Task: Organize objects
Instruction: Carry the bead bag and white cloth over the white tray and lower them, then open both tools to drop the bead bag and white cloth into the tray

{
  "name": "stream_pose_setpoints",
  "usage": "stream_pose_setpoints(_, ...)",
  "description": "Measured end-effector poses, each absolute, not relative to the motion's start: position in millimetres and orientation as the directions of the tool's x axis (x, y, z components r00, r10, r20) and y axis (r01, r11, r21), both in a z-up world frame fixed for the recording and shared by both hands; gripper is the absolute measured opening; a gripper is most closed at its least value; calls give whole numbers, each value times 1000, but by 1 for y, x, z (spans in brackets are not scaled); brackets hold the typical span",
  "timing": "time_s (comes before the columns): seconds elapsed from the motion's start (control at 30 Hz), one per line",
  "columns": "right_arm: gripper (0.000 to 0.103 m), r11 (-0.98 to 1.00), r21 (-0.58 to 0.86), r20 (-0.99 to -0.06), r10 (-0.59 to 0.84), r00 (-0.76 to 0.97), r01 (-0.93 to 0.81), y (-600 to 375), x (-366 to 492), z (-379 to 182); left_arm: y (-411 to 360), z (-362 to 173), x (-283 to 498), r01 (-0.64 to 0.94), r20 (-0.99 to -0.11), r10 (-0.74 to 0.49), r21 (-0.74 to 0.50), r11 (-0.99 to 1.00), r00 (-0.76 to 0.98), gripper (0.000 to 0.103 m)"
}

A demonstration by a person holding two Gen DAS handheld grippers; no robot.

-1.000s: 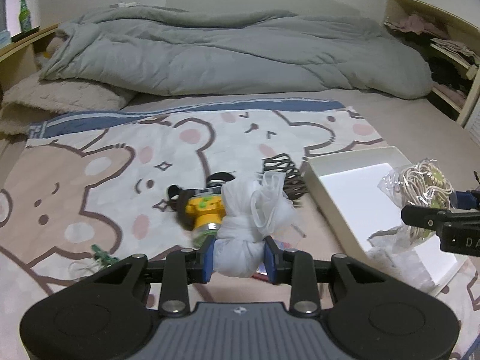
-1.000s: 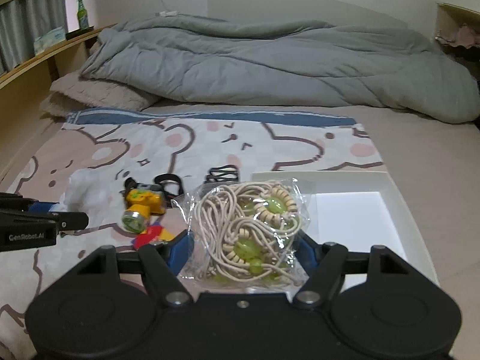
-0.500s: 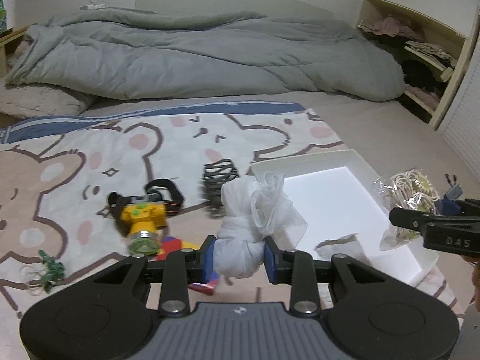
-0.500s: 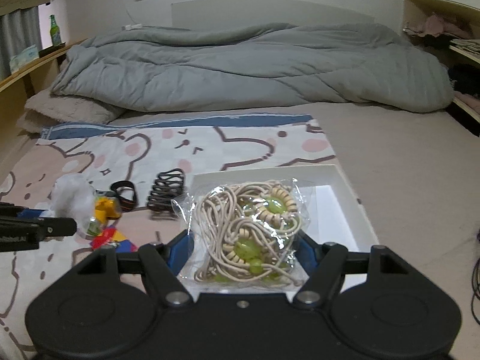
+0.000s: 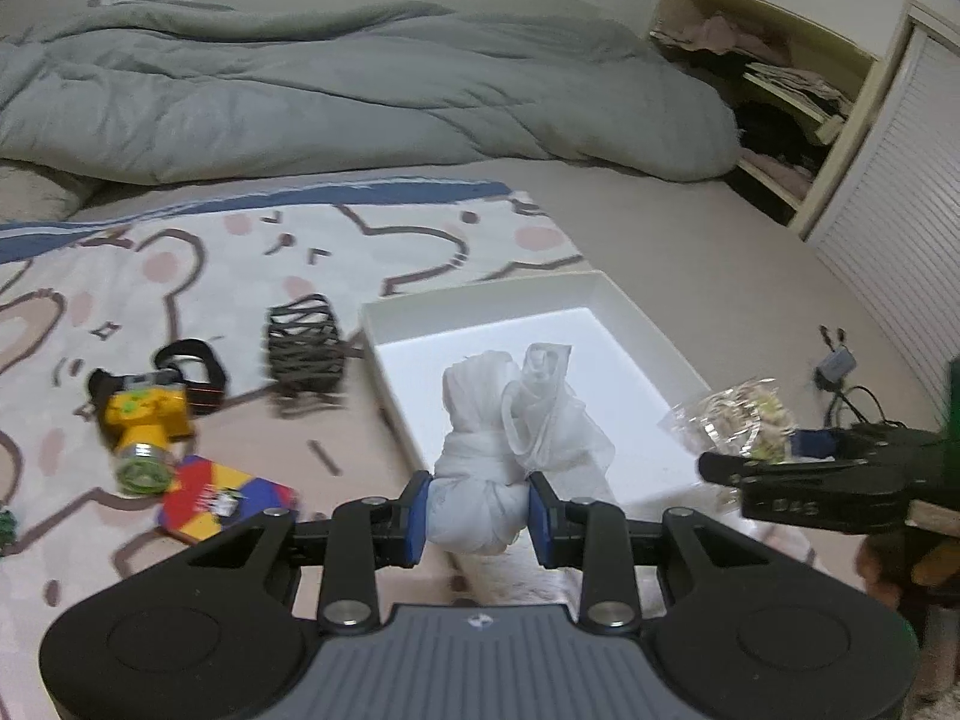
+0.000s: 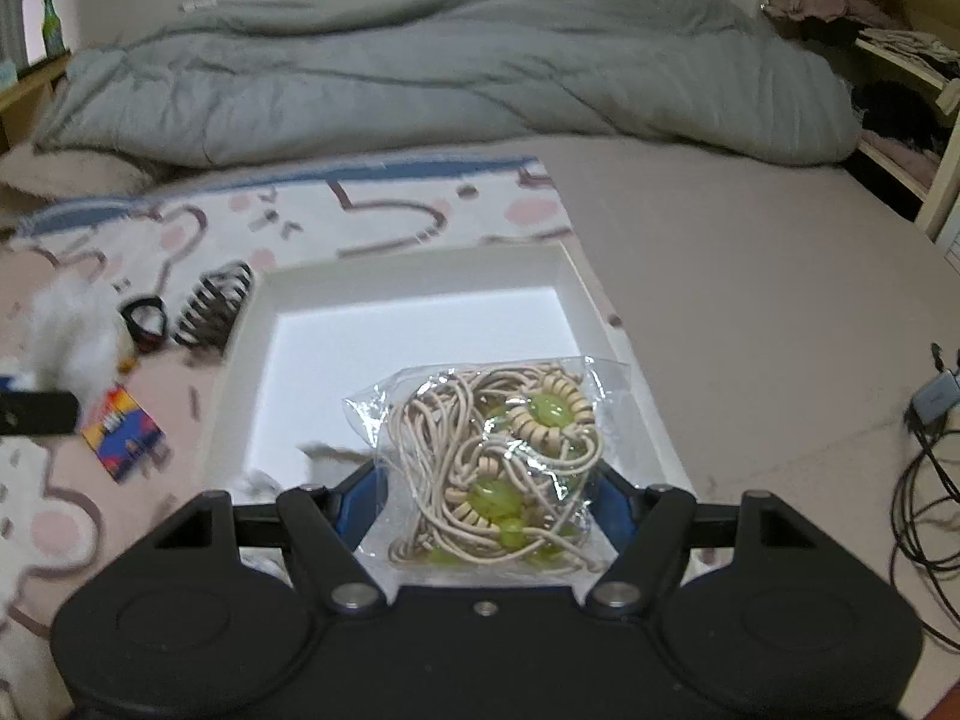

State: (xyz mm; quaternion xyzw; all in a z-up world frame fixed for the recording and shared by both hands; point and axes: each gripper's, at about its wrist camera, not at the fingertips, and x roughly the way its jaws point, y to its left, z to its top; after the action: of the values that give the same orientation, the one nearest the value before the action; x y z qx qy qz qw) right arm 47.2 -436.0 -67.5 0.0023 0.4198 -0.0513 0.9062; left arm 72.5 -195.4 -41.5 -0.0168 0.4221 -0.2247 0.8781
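- My left gripper (image 5: pixel 478 510) is clamping a knotted white cloth bundle (image 5: pixel 498 450) btwn its blue pads; bundle is sticking up toward 12 o'clock, w/ a bit of clear plastic at its top.
- My right gripper (image 6: pixel 489 510) is pinching a clear bag of beige cords w/ green beads (image 6: pixel 498 456); jaws are spread wide round the bag, both pads touching it.
- White box (image 6: pixel 414 276) is lying open on the bed; in right wrist view the bag is hanging over its near half; in left wrist view the bundle is showing in front of the box (image 5: pixel 498 300) at 12, the other gripper w/ its bag at 3.
- Left wrist view, on the bear-print blanket (image 5: pixel 390 240): black hair claw (image 5: pixel 306 351) at 11 just beside box's left wall; yellow toy camera (image 5: pixel 144 420) w/ black strap at 9–10; colourful card pack (image 5: pixel 222 498) at 9, near the camera.
- Grey duvet (image 6: pixel 420 72) is bunching up at 12, well apart from the box; black cables (image 6: pixel 930 480) are lying at 3 in right wrist view.
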Motion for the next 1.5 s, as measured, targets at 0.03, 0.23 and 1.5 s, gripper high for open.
stream_pose_setpoints(0.03,73,994,-44,-770,-97,631,99,-441,47,-72,-201,-43,71,389,-734,-418,-224,893,536,35)
stream_pose_setpoints(0.23,73,990,-60,-828,-119,548,126,-464,49,-103,-219,-52,68,408,-743,-458,-270,872,488,35)
stream_pose_setpoints(1.5,86,958,123,-787,-64,614,258,-501,38,-86,-287,-138,84,135,-737,-616,-605,784,278,66)
